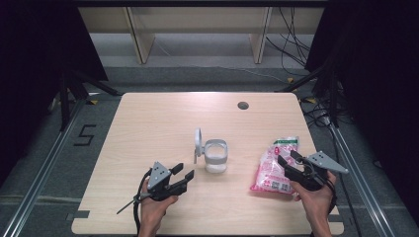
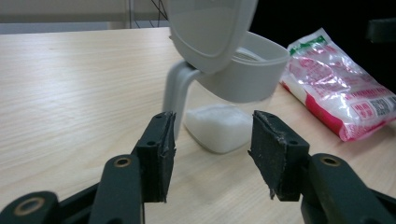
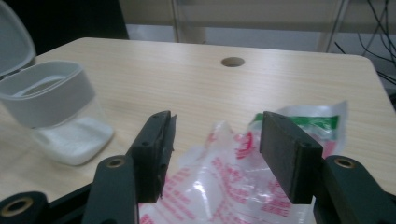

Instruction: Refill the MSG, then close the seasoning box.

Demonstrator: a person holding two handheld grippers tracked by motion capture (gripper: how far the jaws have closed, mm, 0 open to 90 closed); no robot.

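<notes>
A clear container [image 1: 216, 157] with a grey rim stands at the table's middle, its grey lid [image 1: 197, 140] flipped up on the left side. White powder [image 2: 219, 126] lies in its bottom. A plastic bag [image 1: 276, 163] with pink and red print lies flat to the right. My left gripper [image 1: 184, 171] is open, just short of the container [image 2: 243, 70] on its near left, nothing between its pads. My right gripper [image 1: 287, 157] is open over the bag's near right part. The bag [image 3: 224, 177] shows between and behind its jaws, and the pads do not press on it.
The wooden table [image 1: 148, 123] has a round cable hole [image 1: 242, 105] at the back right. Dark frames and cables stand beyond both side edges. Wooden furniture legs rise behind the far edge. The person's hands come in at the near edge.
</notes>
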